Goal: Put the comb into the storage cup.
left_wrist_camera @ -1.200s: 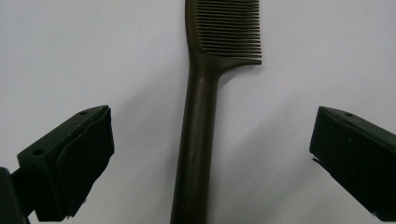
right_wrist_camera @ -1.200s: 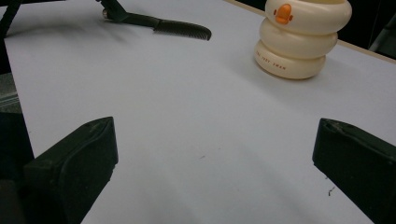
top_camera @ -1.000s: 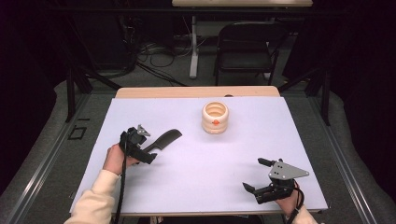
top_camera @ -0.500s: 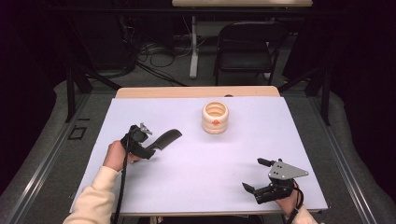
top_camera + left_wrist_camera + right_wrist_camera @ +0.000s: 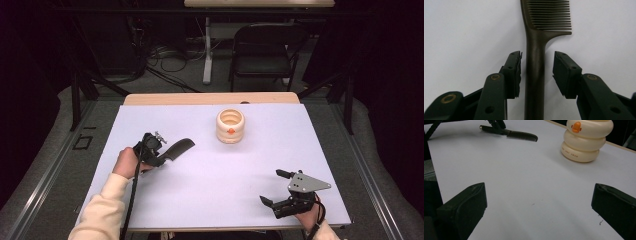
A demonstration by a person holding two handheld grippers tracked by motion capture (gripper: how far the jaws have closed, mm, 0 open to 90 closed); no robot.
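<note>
Comb (image 5: 535, 62) handle runs straight up frame centre between left tongs (image 5: 537, 72), jaws part-open, seemingly not yet gripping. We see right tongs (image 5: 281, 187) wide open, empty, lower right.

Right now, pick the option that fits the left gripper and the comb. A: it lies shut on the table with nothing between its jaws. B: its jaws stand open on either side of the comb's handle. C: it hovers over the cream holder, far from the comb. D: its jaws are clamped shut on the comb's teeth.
B: in the left gripper view the left gripper has the comb handle between its jaws, with a gap showing at each side.
</note>
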